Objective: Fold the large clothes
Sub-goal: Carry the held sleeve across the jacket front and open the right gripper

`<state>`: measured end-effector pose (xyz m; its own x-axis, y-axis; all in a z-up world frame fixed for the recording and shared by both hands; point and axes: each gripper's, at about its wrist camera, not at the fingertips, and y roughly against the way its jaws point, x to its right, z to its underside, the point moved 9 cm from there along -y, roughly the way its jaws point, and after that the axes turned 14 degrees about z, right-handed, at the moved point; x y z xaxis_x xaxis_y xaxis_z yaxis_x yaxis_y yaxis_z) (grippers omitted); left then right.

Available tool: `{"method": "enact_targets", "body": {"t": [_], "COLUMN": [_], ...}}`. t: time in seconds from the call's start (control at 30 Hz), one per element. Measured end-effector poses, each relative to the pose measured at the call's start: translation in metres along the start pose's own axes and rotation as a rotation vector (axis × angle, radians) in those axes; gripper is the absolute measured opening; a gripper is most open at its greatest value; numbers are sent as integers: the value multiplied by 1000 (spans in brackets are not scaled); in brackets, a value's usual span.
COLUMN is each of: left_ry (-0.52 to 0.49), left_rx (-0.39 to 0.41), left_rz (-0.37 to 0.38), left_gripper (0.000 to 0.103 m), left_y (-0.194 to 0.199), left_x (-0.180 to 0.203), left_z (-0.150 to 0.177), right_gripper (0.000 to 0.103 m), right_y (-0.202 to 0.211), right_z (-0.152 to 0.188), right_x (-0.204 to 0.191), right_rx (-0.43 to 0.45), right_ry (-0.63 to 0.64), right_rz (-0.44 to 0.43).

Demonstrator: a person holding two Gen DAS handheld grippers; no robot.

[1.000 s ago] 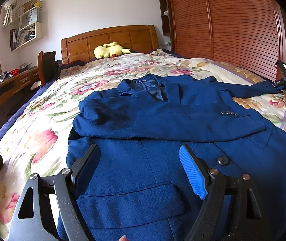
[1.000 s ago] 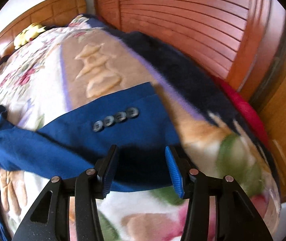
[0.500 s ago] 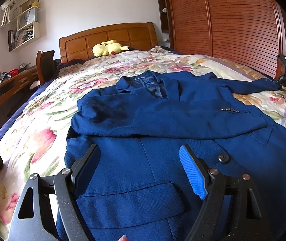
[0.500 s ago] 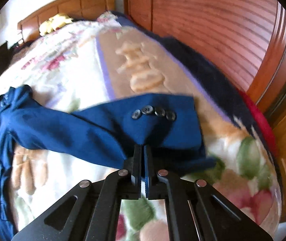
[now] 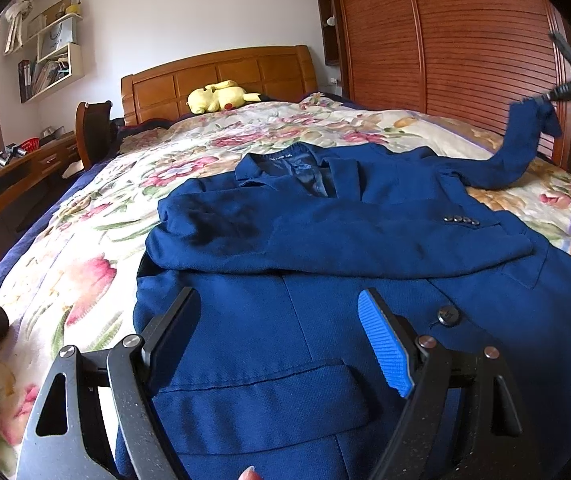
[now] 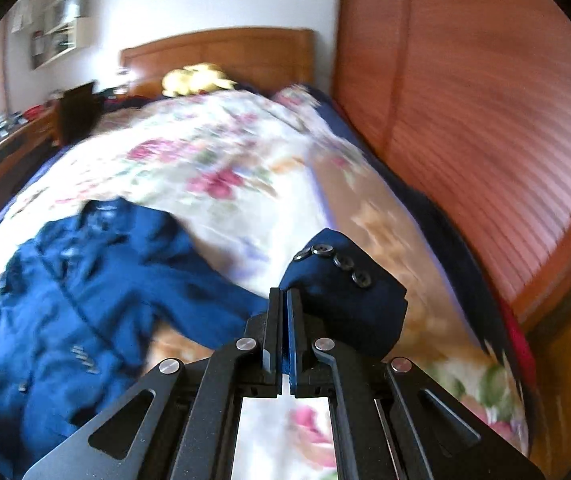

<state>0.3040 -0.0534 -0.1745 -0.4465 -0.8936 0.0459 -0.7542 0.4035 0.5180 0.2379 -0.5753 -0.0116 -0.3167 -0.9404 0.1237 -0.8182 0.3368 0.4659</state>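
Note:
A blue blazer (image 5: 325, 240) lies face up on the floral bedspread (image 5: 85, 264), its left sleeve folded across the chest. My left gripper (image 5: 281, 320) is open and empty, hovering over the blazer's lower front near a pocket flap. My right gripper (image 6: 285, 300) is shut on the cuff of the other sleeve (image 6: 345, 280), which carries a row of dark buttons, and holds it lifted above the bed. In the left wrist view that sleeve (image 5: 521, 148) rises to the far right, with the right gripper (image 5: 553, 98) at its end. The blazer body (image 6: 77, 292) lies lower left in the right wrist view.
A wooden headboard (image 5: 217, 76) with a yellow plush toy (image 5: 217, 98) is at the far end. A slatted wooden wardrobe (image 5: 465, 52) runs along the right side. A desk (image 5: 9, 172), chair (image 5: 95, 132) and wall shelves (image 5: 51, 60) stand at left.
My right gripper closed on the sleeve cuff and has lifted it off the bed, swinging toward the blazer. The left gripper has stayed open over the blazer's lower front.

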Motion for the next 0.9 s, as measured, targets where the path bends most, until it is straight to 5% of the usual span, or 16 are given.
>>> {"method": "enact_targets", "body": {"t": [0.4,0.63,0.9], "left_ry": [96,101,97], "left_rx": [40,50,51], "left_rz": [9,-15,-17], "left_gripper": [82,82,82], "left_y": [53,93,100], "left_x": [-27,-47,-50], "left_z": [-15,-11,-11], "right_gripper": [1,1,14], "right_y": [155,195,196], "right_z": [-70,-37,-6], "right_x": [-195,-283,-296], "right_rx": [246,250,205], "right_ry": [190,275,330], "right_rz": [-297,-422,-393]}}
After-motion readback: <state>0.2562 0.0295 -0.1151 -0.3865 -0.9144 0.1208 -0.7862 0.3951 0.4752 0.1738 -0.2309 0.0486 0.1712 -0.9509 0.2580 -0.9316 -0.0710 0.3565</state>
